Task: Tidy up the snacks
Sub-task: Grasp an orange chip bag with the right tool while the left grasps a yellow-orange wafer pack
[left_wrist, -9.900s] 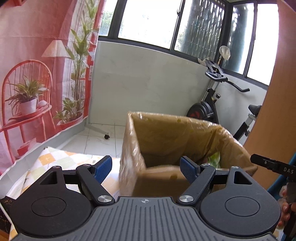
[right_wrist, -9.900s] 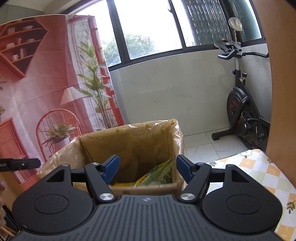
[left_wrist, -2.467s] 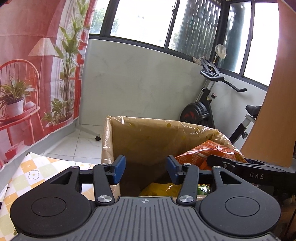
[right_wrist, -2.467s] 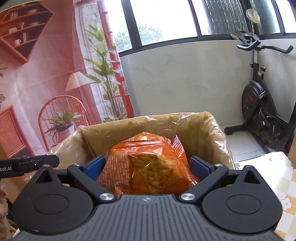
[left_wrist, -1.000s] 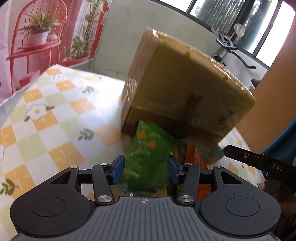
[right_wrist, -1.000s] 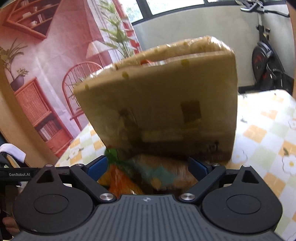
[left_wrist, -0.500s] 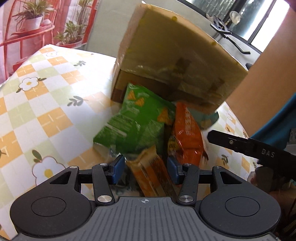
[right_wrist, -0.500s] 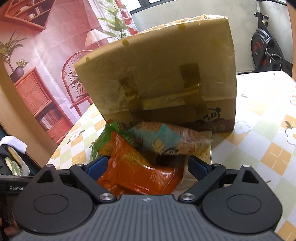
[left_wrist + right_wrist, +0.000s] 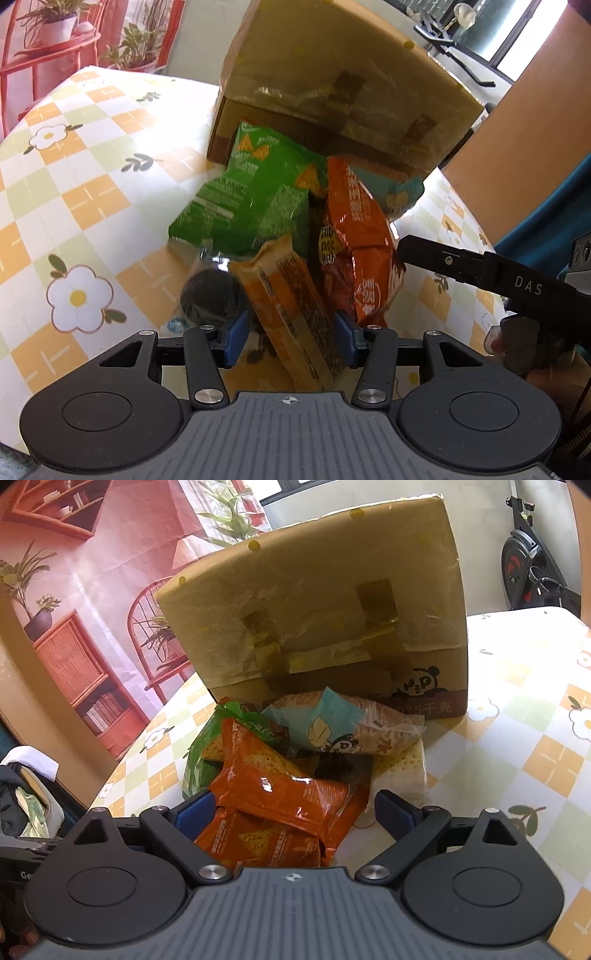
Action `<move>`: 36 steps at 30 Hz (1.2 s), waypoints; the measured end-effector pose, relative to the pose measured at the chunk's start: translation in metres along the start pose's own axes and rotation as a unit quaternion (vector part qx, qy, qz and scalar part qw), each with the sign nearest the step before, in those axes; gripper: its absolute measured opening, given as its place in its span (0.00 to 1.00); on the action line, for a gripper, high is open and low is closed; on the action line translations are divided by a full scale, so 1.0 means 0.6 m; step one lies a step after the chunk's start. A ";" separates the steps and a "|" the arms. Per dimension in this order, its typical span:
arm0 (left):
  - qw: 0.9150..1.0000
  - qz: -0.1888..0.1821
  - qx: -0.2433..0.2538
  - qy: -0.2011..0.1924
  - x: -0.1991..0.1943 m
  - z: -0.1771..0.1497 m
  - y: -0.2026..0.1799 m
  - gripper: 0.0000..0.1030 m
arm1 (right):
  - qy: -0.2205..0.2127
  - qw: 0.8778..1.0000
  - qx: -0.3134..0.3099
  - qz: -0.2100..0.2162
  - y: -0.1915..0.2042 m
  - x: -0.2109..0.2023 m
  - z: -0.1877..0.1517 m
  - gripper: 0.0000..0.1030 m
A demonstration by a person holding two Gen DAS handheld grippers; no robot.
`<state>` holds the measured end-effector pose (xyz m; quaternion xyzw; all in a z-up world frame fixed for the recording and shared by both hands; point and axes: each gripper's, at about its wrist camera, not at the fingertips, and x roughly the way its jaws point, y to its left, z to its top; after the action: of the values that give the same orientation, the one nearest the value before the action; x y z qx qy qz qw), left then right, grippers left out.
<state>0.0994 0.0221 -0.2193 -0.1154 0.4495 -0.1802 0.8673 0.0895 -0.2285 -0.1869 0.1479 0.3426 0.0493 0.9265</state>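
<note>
A cardboard box (image 9: 332, 85) lined with yellow plastic lies tipped on the checked tablecloth; it also shows in the right wrist view (image 9: 325, 620). Snack packs lie spilled in front of it: a green bag (image 9: 255, 192), an orange bag (image 9: 354, 243), a long orange-yellow wrapper (image 9: 291, 310), a dark round pack (image 9: 210, 295) and a teal-and-white pack (image 9: 340, 727). My left gripper (image 9: 290, 336) is open just above the long wrapper. My right gripper (image 9: 291, 816) is open over an orange bag (image 9: 280, 786). A white cracker pack (image 9: 402, 771) lies at the right.
The flowered tablecloth (image 9: 85, 206) spreads to the left and also to the right (image 9: 524, 746). The right gripper's body (image 9: 491, 269) reaches in from the right. A wooden board (image 9: 535, 122) stands behind the table. An exercise bike (image 9: 532, 576) is by the wall.
Both grippers have drawn back from the tipped box and the spilled snacks have settled into a pile on the table. The view has closed in slightly on the packs.
</note>
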 end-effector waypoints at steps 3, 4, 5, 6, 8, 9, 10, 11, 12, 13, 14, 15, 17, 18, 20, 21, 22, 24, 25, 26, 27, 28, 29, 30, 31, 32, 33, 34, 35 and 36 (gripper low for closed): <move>1.000 0.008 0.000 0.012 0.011 -0.001 -0.005 0.51 | 0.001 1.000 0.007 0.000 -0.005 0.000 -0.007 0.93; 1.000 0.009 0.002 0.015 0.015 -0.002 -0.008 0.51 | 0.001 1.000 0.009 -0.001 -0.007 0.000 -0.009 0.93; 1.000 0.009 0.003 0.017 0.019 -0.002 -0.010 0.51 | 0.001 1.000 0.011 -0.002 -0.009 -0.001 -0.010 0.93; 1.000 0.009 0.005 0.017 0.023 -0.002 -0.012 0.51 | 0.001 1.000 0.013 -0.003 -0.011 -0.002 -0.011 0.93; 1.000 0.010 0.009 0.020 0.030 -0.002 -0.017 0.51 | 0.000 1.000 0.018 -0.004 -0.017 -0.004 -0.013 0.93; 1.000 0.012 0.012 0.022 0.034 -0.002 -0.020 0.52 | -0.001 1.000 0.021 -0.006 -0.020 -0.005 -0.014 0.92; 1.000 0.013 0.014 0.024 0.039 -0.002 -0.023 0.52 | -0.001 1.000 0.023 -0.008 -0.023 -0.006 -0.014 0.91; 0.999 0.012 0.015 0.027 0.043 -0.002 -0.024 0.52 | -0.001 1.000 0.025 -0.008 -0.027 -0.007 -0.015 0.91; 0.999 0.011 0.016 0.030 0.048 -0.002 -0.026 0.52 | 0.000 1.000 0.028 -0.009 -0.030 -0.007 -0.016 0.91; 0.999 0.010 0.016 0.031 0.052 -0.002 -0.029 0.52 | 0.000 0.999 0.030 -0.010 -0.033 -0.007 -0.017 0.91; 0.999 0.010 0.018 0.031 0.054 -0.002 -0.029 0.52 | 0.001 0.999 0.033 -0.011 -0.036 -0.007 -0.017 0.91; 0.999 0.009 0.018 0.032 0.056 -0.002 -0.030 0.53 | 0.002 0.999 0.035 -0.012 -0.037 -0.006 -0.018 0.91; 0.999 0.008 0.011 0.033 0.058 -0.003 -0.025 0.54 | 0.004 0.999 0.039 -0.011 -0.039 -0.004 -0.019 0.91; 0.999 0.004 0.005 0.033 0.059 -0.003 -0.022 0.54 | 0.005 0.999 0.040 -0.010 -0.040 -0.003 -0.019 0.91; 1.000 -0.002 0.000 0.030 0.059 -0.003 -0.018 0.51 | 0.008 0.999 0.041 -0.006 -0.037 0.001 -0.019 0.91; 1.000 0.000 0.002 0.027 0.058 -0.004 -0.019 0.50 | 0.009 0.999 0.040 -0.004 -0.035 0.003 -0.018 0.91; 1.000 0.004 0.005 0.024 0.056 -0.004 -0.021 0.50 | 0.010 0.999 0.037 -0.003 -0.033 0.004 -0.017 0.91; 1.000 0.009 0.008 0.017 0.051 -0.006 -0.021 0.50 | 0.012 0.999 0.033 0.001 -0.027 0.009 -0.015 0.91; 1.000 0.011 0.008 0.013 0.048 -0.007 -0.020 0.49 | 0.013 0.999 0.033 0.004 -0.025 0.012 -0.014 0.91; 1.000 0.010 0.008 0.009 0.044 -0.006 -0.019 0.49 | 0.014 0.999 0.035 0.008 -0.024 0.015 -0.012 0.91; 1.000 0.009 0.007 0.005 0.040 -0.005 -0.018 0.49 | 0.016 0.999 0.037 0.012 -0.023 0.018 -0.009 0.91; 1.000 0.008 0.007 0.001 0.035 -0.005 -0.018 0.49 | 0.016 0.999 0.041 0.017 -0.022 0.021 -0.007 0.91; 1.000 0.009 0.006 -0.003 0.031 -0.005 -0.017 0.49 | 0.018 0.999 0.046 0.023 -0.021 0.025 -0.004 0.91; 1.000 0.011 0.006 -0.006 0.026 -0.005 -0.015 0.49 | 0.020 0.998 0.050 0.029 -0.019 0.029 -0.002 0.91; 1.000 0.012 0.004 -0.008 0.024 -0.005 -0.014 0.49 | 0.025 0.998 0.052 0.034 -0.016 0.035 0.000 0.91; 1.000 0.013 0.001 -0.010 0.023 -0.004 -0.012 0.49 | 0.029 0.998 0.052 0.035 -0.013 0.041 0.002 0.91; 1.000 0.014 -0.002 -0.013 0.020 -0.005 -0.010 0.49 | 0.034 0.998 0.053 0.032 -0.010 0.047 0.003 0.91; 1.000 0.015 -0.005 -0.015 0.018 -0.006 -0.008 0.49 | 0.038 0.997 0.053 0.028 -0.006 0.053 0.003 0.91; 1.000 0.015 -0.007 -0.017 0.015 -0.007 -0.006 0.49 | 0.043 0.997 0.054 0.026 -0.003 0.059 0.003 0.91; 1.000 0.015 -0.010 -0.020 0.011 -0.008 -0.004 0.49 | 0.046 0.997 0.056 0.025 -0.001 0.064 0.002 0.91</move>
<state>0.0981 0.0169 -0.2261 -0.1204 0.4356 -0.1602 0.8775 0.1196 -0.2221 -0.2102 0.2060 0.3833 0.0596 0.8984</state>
